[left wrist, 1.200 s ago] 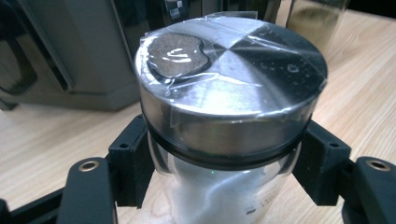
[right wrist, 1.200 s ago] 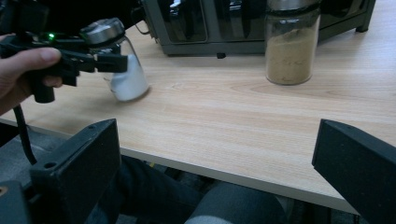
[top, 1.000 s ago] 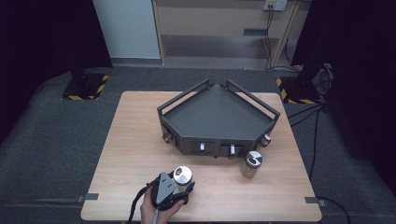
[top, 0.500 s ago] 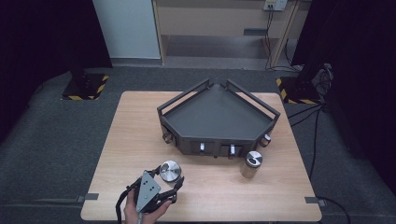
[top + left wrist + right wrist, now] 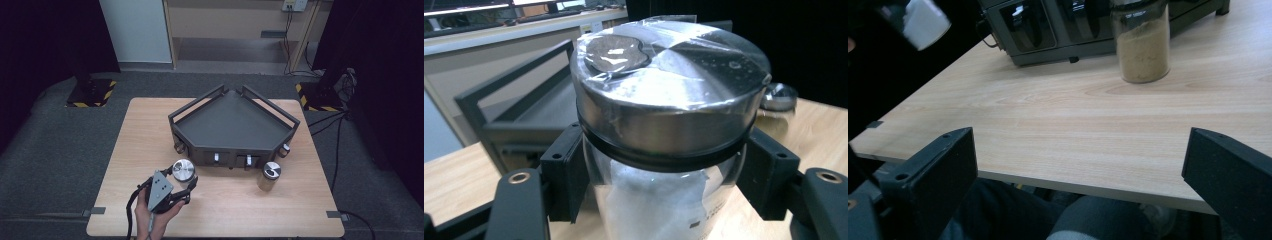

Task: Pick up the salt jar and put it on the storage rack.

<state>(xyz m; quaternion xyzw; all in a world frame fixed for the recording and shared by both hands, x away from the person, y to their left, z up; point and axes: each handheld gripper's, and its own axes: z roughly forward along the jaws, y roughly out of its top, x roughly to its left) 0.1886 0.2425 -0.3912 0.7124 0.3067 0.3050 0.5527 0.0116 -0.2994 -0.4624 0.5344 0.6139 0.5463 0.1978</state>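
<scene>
My left gripper (image 5: 182, 181) is shut on a glass jar (image 5: 183, 169) with a steel lid, near the table's front left in the high view. In the left gripper view the jar (image 5: 664, 100) sits between the black pads (image 5: 566, 170), its lid wrapped in clear film and white stuff inside. A second jar (image 5: 269, 175) with tan powder (image 5: 1143, 47) stands in front of the dark corner-shaped rack (image 5: 232, 127). My right gripper (image 5: 1078, 170) stands open and holds nothing, low at the table's front edge.
The wooden table (image 5: 150, 130) has bare room to the left of the rack and along the front. The rack's front face (image 5: 1048, 30) shows small handles. A person's legs (image 5: 1088, 220) are under the front edge of the table.
My left gripper has carried the steel-lidded jar to the left and then lifted it, ending closer to the rack's front left corner. The second jar and rack have not moved.
</scene>
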